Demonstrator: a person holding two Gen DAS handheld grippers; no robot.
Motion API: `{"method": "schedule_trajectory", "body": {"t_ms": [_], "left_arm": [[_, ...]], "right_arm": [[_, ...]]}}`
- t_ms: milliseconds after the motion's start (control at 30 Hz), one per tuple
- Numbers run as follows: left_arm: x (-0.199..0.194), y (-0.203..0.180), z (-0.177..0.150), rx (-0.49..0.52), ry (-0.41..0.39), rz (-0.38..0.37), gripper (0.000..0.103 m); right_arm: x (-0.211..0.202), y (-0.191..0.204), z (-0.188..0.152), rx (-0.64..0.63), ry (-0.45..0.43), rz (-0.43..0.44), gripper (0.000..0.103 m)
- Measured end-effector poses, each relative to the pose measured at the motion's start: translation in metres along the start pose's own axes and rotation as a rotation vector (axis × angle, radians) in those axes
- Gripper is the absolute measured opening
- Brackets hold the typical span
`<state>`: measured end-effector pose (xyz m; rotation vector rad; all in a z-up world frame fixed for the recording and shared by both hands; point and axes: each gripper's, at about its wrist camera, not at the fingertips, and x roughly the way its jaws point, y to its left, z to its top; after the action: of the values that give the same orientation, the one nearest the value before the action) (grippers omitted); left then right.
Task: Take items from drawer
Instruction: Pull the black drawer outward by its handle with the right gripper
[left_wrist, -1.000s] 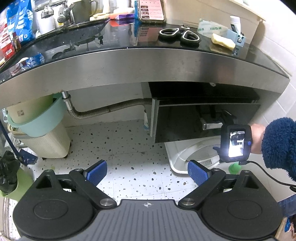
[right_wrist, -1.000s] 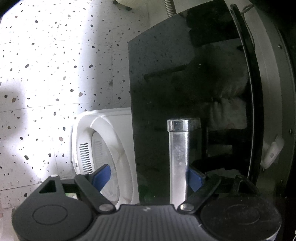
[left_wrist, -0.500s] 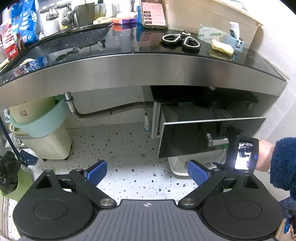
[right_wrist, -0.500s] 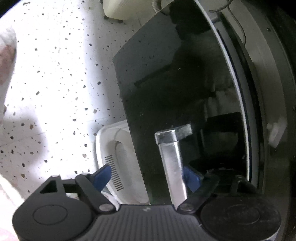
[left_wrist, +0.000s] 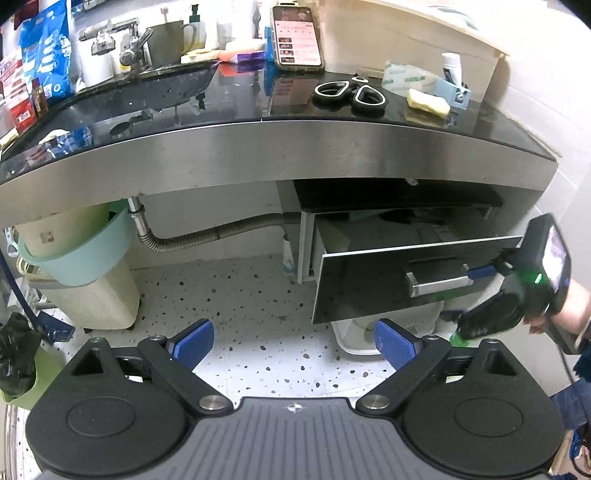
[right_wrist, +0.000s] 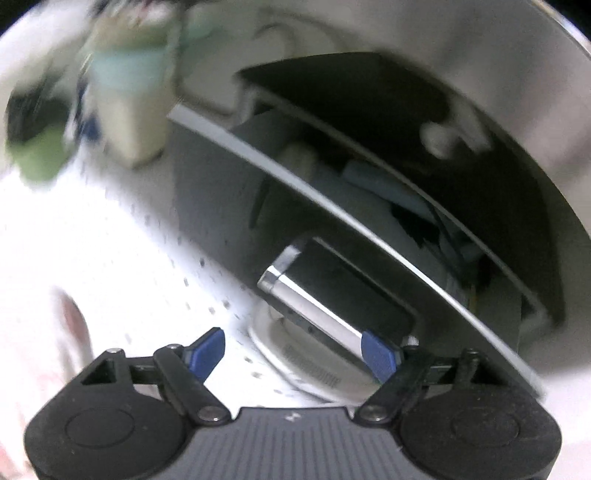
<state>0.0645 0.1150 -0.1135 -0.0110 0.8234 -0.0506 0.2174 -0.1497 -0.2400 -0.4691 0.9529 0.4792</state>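
1. The worktop (left_wrist: 280, 147) spans the view above us; the drawer (left_wrist: 406, 273) juts open beneath its right part, papers dimly visible inside.
2. Our right tool (right_wrist: 293, 349) gapes wide, one blue finger (right_wrist: 376, 354) touching the drawer's metal handle (left_wrist: 437, 284).
3. Our left tool (left_wrist: 293, 341) hangs spread over the speckled floor (left_wrist: 229, 295), holding nothing.

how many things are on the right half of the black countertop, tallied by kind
phone: 1
scissors: 1
yellow soap bar: 1
light blue holder: 1
plastic packet: 1
total: 5
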Motion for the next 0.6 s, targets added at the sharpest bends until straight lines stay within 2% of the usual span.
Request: {"method": "schedule_trajectory", "body": {"t_ms": [200,267,400,467,600], "left_arm": [[-0.005,0.001,-0.002,-0.004,-0.004,-0.003,0.095],[-0.007,0.002,-0.003,-0.006,-0.007,0.001,0.095],[-0.01,0.004,-0.005,-0.012,-0.006,0.005,0.095],[-0.011,0.005,-0.007,-0.013,-0.005,0.009,0.095],[-0.013,0.006,-0.009,-0.011,0.0,0.015,0.095]], "right_arm": [[0.001,-0.048,0.004,0.476,-0.035,0.125,0.081],[0.006,-0.051,0.003,0.533,-0.043,0.113,0.081],[0.015,-0.048,0.009,0.492,-0.015,0.073,0.08],[0.018,-0.046,0.007,0.419,-0.011,0.101,0.08],[0.024,-0.03,0.015,0.148,0.031,0.079,0.08]]}}
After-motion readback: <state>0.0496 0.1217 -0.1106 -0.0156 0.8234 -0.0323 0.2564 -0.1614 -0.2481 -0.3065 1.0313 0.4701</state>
